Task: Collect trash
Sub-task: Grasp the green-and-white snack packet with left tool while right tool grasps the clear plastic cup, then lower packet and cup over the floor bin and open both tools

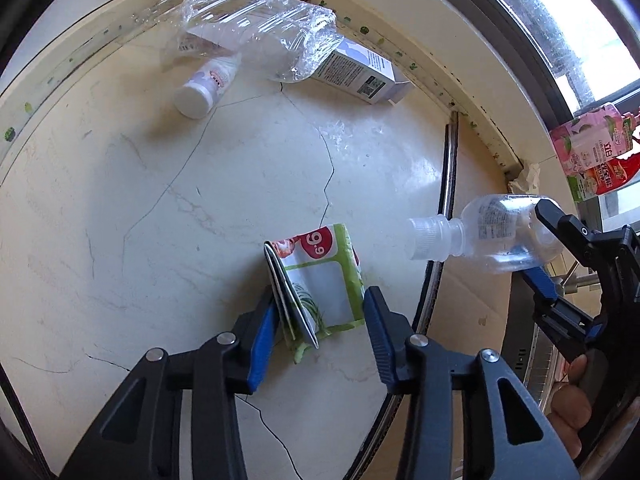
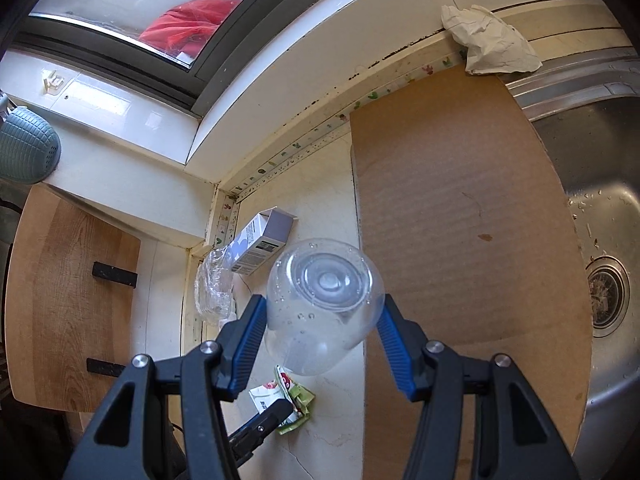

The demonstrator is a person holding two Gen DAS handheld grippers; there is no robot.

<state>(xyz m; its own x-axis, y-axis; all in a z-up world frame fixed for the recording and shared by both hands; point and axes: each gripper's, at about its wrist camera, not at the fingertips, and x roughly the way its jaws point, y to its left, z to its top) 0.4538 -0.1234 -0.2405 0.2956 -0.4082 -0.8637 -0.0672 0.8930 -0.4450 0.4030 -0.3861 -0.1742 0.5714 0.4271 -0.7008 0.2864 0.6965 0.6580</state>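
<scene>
My left gripper [image 1: 320, 312] is open, its jaws on either side of a folded green and white wrapper [image 1: 320, 280] that lies on the cream marble counter [image 1: 140, 220]; the left pad touches its edge. The wrapper also shows in the right wrist view [image 2: 290, 396]. My right gripper [image 2: 320, 320] is shut on a small clear plastic bottle [image 2: 324, 304], held above the counter. In the left wrist view the bottle [image 1: 492, 236] points its white cap left, with the right gripper [image 1: 540, 240] behind it.
At the far corner lie a crushed clear bottle [image 1: 256, 28], a small white bottle [image 1: 204, 88] and a white carton [image 1: 360, 68]. A cardboard sheet [image 2: 460, 208] covers part of the steel sink [image 2: 600, 200]. Crumpled paper [image 2: 488, 40] sits on the ledge. A wooden board [image 2: 72, 280] lies left.
</scene>
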